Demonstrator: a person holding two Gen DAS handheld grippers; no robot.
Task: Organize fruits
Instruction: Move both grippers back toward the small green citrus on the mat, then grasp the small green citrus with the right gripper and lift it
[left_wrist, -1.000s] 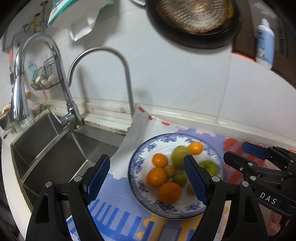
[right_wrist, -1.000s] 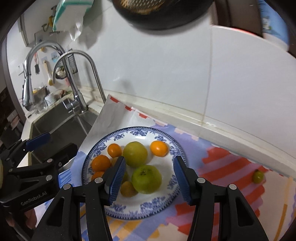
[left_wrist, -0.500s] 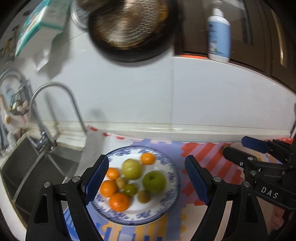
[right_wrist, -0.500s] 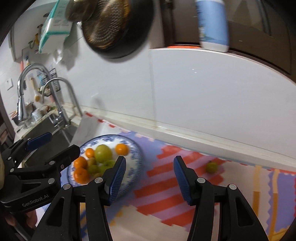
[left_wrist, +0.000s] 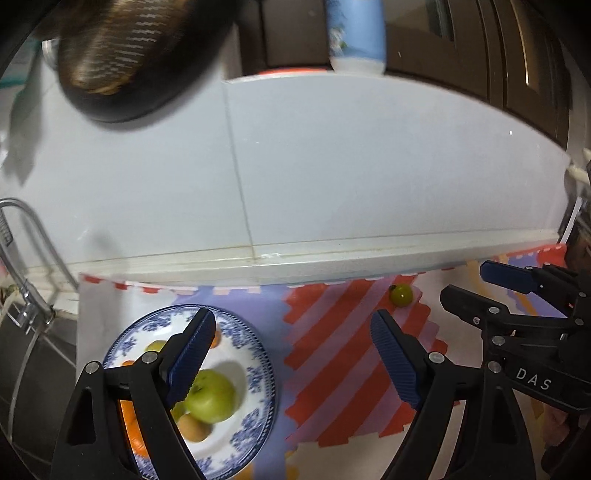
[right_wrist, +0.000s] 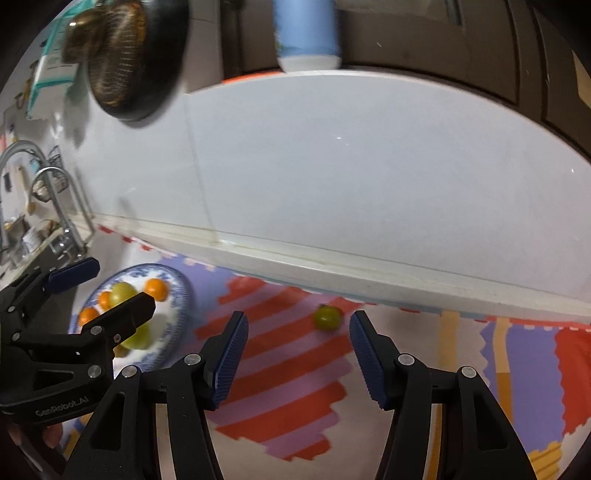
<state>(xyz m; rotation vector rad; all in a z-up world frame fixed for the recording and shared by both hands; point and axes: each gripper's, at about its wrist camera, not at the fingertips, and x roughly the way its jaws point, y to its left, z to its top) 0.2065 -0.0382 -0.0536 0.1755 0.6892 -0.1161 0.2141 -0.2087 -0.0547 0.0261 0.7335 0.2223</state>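
A blue-and-white plate (left_wrist: 260, 354) holds a green apple (left_wrist: 210, 395), oranges and smaller fruits at the lower left of the left wrist view. My left gripper (left_wrist: 291, 325) hangs open, its left finger over the plate and nothing between the pads. A small green fruit (left_wrist: 401, 294) lies alone on the striped mat (left_wrist: 332, 350) near the wall. In the right wrist view this green fruit (right_wrist: 327, 317) sits just beyond my right gripper (right_wrist: 298, 321), whose jaws are opening and empty. The plate (right_wrist: 181, 306) is at the left there, partly behind the left gripper (right_wrist: 110, 286).
A white tiled wall (left_wrist: 369, 177) with a low ledge closes the counter behind the mat. A dark pan (left_wrist: 122, 62) hangs on it and a blue-and-white bottle (left_wrist: 356, 33) stands on a shelf above. A faucet (left_wrist: 26, 258) and sink are at the far left.
Both views have swung right along the counter. The plate has slid to the left of each view and the lone green fruit now sits ahead of the right gripper, whose jaws stand slightly wider.
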